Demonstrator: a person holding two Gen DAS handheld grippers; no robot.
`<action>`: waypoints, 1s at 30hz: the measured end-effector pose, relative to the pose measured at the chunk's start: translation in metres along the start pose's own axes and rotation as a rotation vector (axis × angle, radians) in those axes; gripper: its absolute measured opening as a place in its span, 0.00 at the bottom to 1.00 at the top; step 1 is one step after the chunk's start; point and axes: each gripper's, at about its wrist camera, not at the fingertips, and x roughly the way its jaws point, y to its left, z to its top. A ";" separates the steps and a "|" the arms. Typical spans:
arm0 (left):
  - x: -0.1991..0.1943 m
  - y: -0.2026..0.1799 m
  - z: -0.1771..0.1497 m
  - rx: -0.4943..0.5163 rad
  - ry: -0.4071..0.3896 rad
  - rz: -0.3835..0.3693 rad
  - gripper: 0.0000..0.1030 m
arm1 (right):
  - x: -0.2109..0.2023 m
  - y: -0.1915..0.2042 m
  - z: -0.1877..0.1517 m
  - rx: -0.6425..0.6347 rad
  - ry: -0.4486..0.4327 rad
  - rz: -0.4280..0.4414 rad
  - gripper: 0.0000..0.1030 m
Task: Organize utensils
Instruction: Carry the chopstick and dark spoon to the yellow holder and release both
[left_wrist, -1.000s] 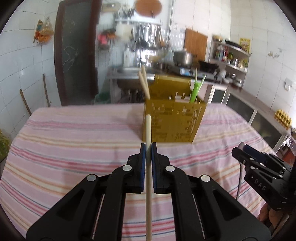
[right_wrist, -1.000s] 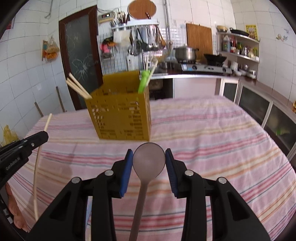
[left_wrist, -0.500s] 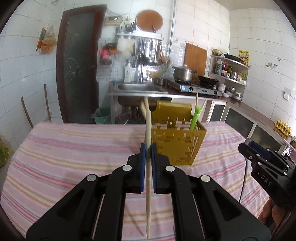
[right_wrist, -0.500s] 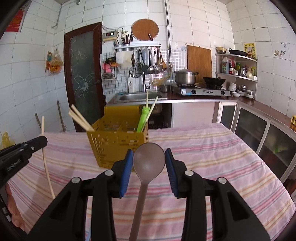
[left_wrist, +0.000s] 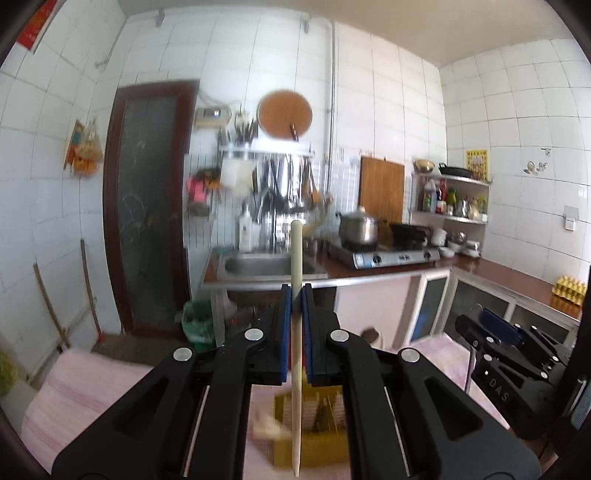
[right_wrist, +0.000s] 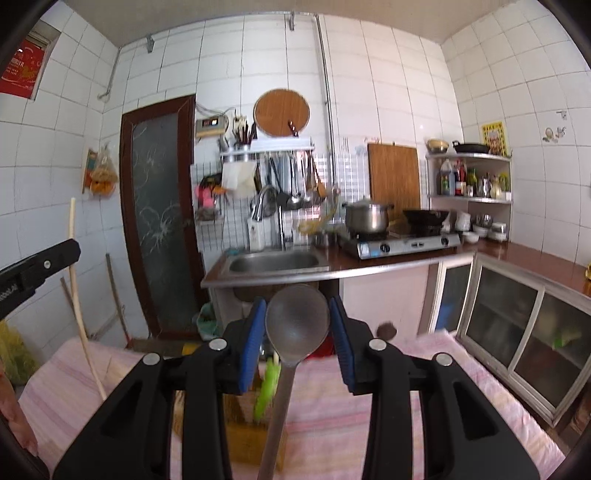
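Observation:
My left gripper (left_wrist: 296, 291) is shut on a pale wooden chopstick (left_wrist: 296, 258) that stands upright between the blue pads. Its lower tip hangs over the yellow perforated utensil basket (left_wrist: 317, 446), seen low between the fingers. My right gripper (right_wrist: 297, 314) is shut on a grey spoon (right_wrist: 297, 321), bowl up, handle running down. The basket (right_wrist: 251, 435) sits below it, mostly hidden, with a green utensil (right_wrist: 267, 387) sticking out. The left gripper (right_wrist: 37, 269) and its chopstick (right_wrist: 79, 306) show at the left of the right wrist view; the right gripper (left_wrist: 517, 354) shows at the right of the left wrist view.
A table with a pink striped cloth (right_wrist: 443, 398) lies under both grippers. Behind it stand a steel sink (right_wrist: 273, 262), a gas stove with a pot (right_wrist: 369, 218), glass-door cabinets (right_wrist: 517, 317) and a dark door (right_wrist: 159, 214).
Both grippers have risen and moved toward the basket, now low in both views. The chopstick and the spoon stay gripped.

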 end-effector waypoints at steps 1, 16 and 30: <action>0.012 -0.001 0.004 -0.002 -0.003 0.001 0.05 | 0.006 0.001 0.004 0.000 -0.013 -0.002 0.35; 0.108 -0.003 -0.051 0.011 0.021 0.025 0.05 | 0.090 0.013 -0.040 0.009 -0.074 0.018 0.35; 0.075 0.011 -0.063 0.053 0.077 0.086 0.30 | 0.058 -0.005 -0.061 0.015 0.070 0.019 0.54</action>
